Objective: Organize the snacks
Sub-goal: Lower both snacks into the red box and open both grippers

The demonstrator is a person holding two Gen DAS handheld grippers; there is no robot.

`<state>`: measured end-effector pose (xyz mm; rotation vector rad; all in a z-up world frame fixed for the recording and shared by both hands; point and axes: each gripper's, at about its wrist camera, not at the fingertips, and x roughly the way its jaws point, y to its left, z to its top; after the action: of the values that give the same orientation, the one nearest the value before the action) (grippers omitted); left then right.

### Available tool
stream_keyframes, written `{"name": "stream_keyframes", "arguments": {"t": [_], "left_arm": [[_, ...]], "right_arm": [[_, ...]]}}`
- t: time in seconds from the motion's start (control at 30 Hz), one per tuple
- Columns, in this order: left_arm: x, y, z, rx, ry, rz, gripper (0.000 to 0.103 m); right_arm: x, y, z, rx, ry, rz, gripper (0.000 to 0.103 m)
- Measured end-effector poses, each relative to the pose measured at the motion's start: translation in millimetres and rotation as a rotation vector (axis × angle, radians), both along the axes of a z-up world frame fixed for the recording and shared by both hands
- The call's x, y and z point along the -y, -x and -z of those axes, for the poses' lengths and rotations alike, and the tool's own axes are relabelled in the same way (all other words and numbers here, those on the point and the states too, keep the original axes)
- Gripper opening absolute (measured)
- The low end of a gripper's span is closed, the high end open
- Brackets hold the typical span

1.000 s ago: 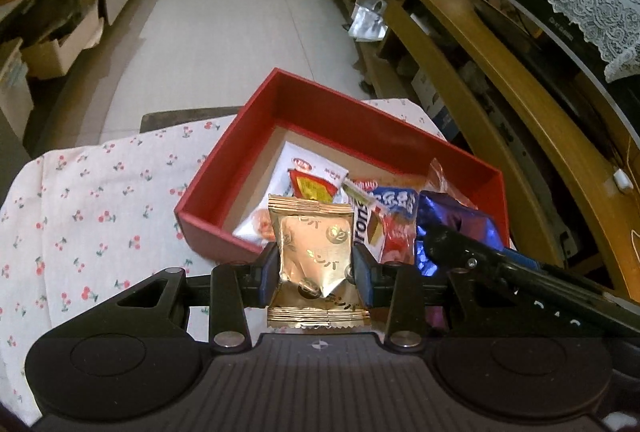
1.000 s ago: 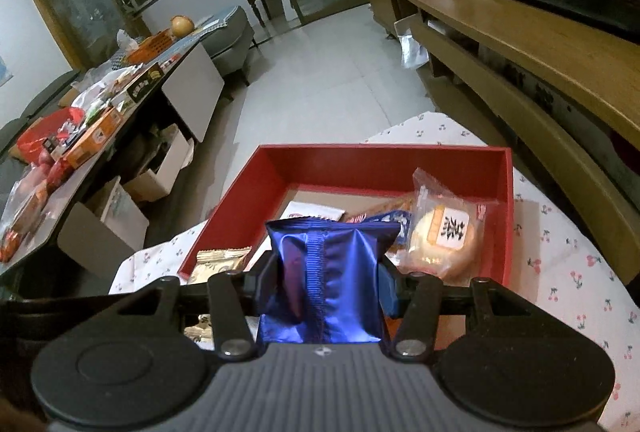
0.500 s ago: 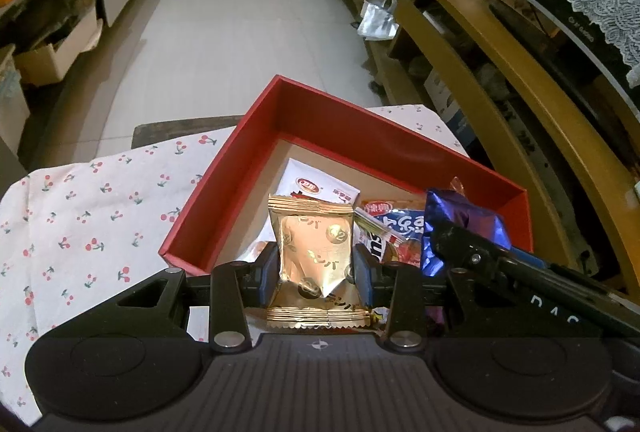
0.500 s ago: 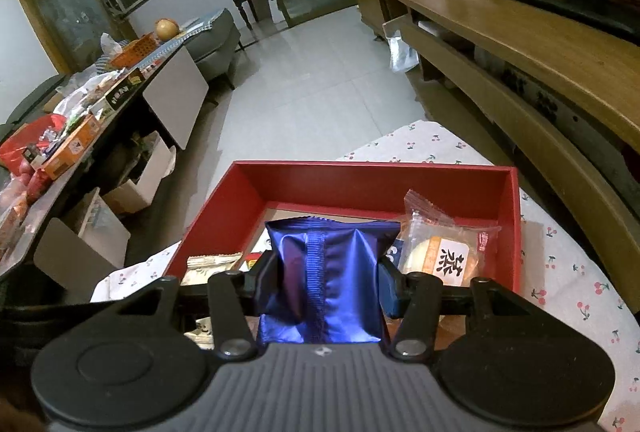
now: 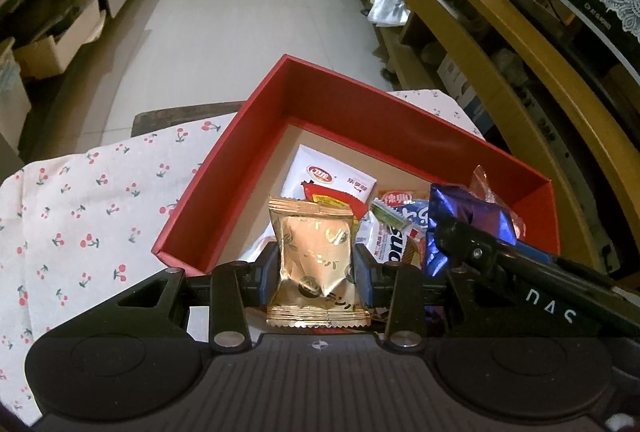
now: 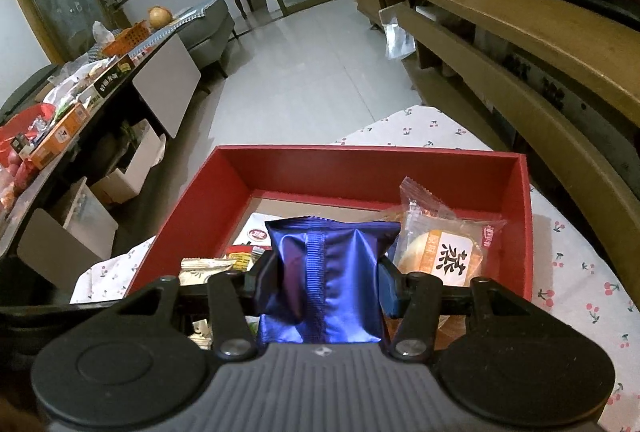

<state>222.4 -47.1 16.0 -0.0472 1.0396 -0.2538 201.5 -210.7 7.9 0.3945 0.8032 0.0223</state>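
Note:
My left gripper (image 5: 316, 264) is shut on a gold snack packet (image 5: 313, 256), held upright over the near corner of a red box (image 5: 224, 168). My right gripper (image 6: 326, 280) is shut on a shiny blue packet (image 6: 328, 280), held above the same red box (image 6: 360, 164). In the left wrist view the right gripper (image 5: 460, 236) and its blue packet (image 5: 468, 212) show at the right. Inside the box lie a white sausage packet (image 5: 328, 180), a blue-and-red packet (image 5: 396, 228) and a clear-wrapped pastry (image 6: 440, 252).
The box rests on a cherry-print cloth (image 5: 88, 200). A long wooden TV bench (image 6: 520, 44) runs along the right. A cluttered table (image 6: 80, 80) with cardboard boxes (image 6: 132, 168) under it stands at the left. White tiled floor (image 5: 240, 12) lies beyond.
Both grippers have moved forward and lower toward the red box, which now looks larger and nearer. Each still grips its packet.

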Motion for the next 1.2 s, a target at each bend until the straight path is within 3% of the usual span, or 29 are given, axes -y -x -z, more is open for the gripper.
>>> {"name": "stream_keyframes", "arguments": {"t": [0.43,0.67,0.9,1.2], "left_arm": [[1.1,0.4,3.8,-0.006,-0.004,-0.005,0.048],[-1.8,1.1,1.9,0.003,-0.005,-0.013,0.055],[-5.7,1.2,-4.7,0.023,-0.002,-0.029,0.064],[-7.7,1.7,-11.4,0.045,0.004,-0.036,0.068]], "right_arm": [[-0.1,-4.0,7.5,-0.030,0.003,-0.010,0.062],[-0.8,-1.9,5.4,-0.017,0.022,-0.012,0.063],[3.4,0.5,-1.4,0.010,0.027,0.005,0.073],[5.3,1.6,-7.0,0.030,0.012,0.009,0.076]]}}
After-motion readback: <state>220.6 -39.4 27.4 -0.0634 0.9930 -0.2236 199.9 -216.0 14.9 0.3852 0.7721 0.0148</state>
